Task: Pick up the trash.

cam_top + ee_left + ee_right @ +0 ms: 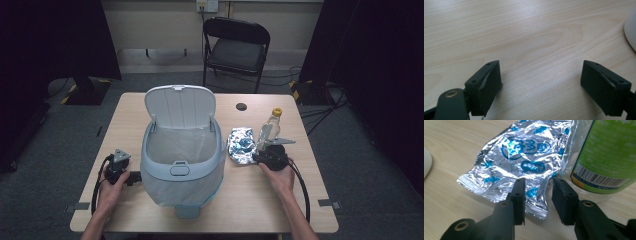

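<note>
**Foil wrapper, crumpled, at my right jaws — not yet gripped**

Foil wrapper (524,162): silver with blue print, lying flat on the wooden table (300,200), its near edge between the fingers (519,195) of my right gripper (537,200). Jaws stand part-way apart, astride that edge; I see no pad pressing on it. Low, level approach, I judge, so that a thin sheet can be pinched by its rim.

Plastic bottle (609,155): green label, yellow cap, upright, touching or just beside the wrapper's far side. Close enough to be knocked if I swing wide.

Left gripper (541,82): jaws wide apart, nothing between them, resting over bare tabletop just beside the bin, probably parked out of the way.

Waste bin (182,170): pale blue-grey, lid (180,105) tipped back upright, lined with a clear bag (180,145); no contents that I can make out. Stands between my hands, mouth open, the likely place for the wrapper.

Folding chair (235,50): beyond the table, unoccupied.
</note>
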Tool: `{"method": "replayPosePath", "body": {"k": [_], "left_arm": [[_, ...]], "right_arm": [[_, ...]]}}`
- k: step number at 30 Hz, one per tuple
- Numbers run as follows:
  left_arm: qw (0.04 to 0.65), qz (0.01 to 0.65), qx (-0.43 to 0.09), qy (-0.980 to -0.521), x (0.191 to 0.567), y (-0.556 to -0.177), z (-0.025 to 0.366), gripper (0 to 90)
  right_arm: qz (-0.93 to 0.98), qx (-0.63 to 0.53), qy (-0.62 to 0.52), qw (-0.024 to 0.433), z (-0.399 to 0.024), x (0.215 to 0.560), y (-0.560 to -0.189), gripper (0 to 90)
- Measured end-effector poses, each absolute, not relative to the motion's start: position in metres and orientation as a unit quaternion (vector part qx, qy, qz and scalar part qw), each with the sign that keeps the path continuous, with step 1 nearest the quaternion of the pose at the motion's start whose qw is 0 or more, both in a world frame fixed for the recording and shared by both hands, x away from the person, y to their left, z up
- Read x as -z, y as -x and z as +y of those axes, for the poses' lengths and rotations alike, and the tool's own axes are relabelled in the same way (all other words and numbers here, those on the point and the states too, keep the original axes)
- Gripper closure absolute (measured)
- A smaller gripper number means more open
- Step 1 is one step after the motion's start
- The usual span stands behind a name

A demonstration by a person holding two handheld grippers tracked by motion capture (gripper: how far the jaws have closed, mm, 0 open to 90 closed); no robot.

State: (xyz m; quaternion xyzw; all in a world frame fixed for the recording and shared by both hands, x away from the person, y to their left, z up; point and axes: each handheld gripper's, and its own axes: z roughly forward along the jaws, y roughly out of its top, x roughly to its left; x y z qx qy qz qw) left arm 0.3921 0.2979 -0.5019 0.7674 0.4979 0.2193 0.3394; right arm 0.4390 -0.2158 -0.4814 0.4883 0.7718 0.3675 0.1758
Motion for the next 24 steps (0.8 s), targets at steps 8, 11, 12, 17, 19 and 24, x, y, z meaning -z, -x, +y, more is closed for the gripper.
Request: {"method": "replayPosePath", "body": {"k": [8,11,12,17,19,24], "left_arm": [[0.339,0.498,-0.219,-0.767,0.502,-0.392,0.298,16.4],[0.338,0.497,-0.220,-0.768,0.502,-0.392,0.298,16.4],[0.339,0.498,-0.219,-0.767,0.502,-0.392,0.298,16.4],[0.339,0.498,-0.219,-0.767,0.502,-0.392,0.298,16.4],[0.339,0.498,-0.219,-0.767,0.502,-0.392,0.298,16.4],[0.339,0.498,-0.219,-0.767,0.502,-0.392,0.298,16.4]], "right_arm": [[0.781,-0.352,-0.481,0.186,-0.209,0.492,-0.443,68.6],[0.780,-0.354,-0.477,0.195,-0.212,0.494,-0.442,83.5],[0.779,-0.355,-0.479,0.195,-0.213,0.494,-0.441,85.8],[0.789,-0.359,-0.468,0.175,-0.213,0.493,-0.438,90.0],[0.794,-0.360,-0.462,0.164,-0.212,0.492,-0.434,90.0],[0.805,-0.349,-0.454,0.155,-0.213,0.489,-0.416,89.2]]}}
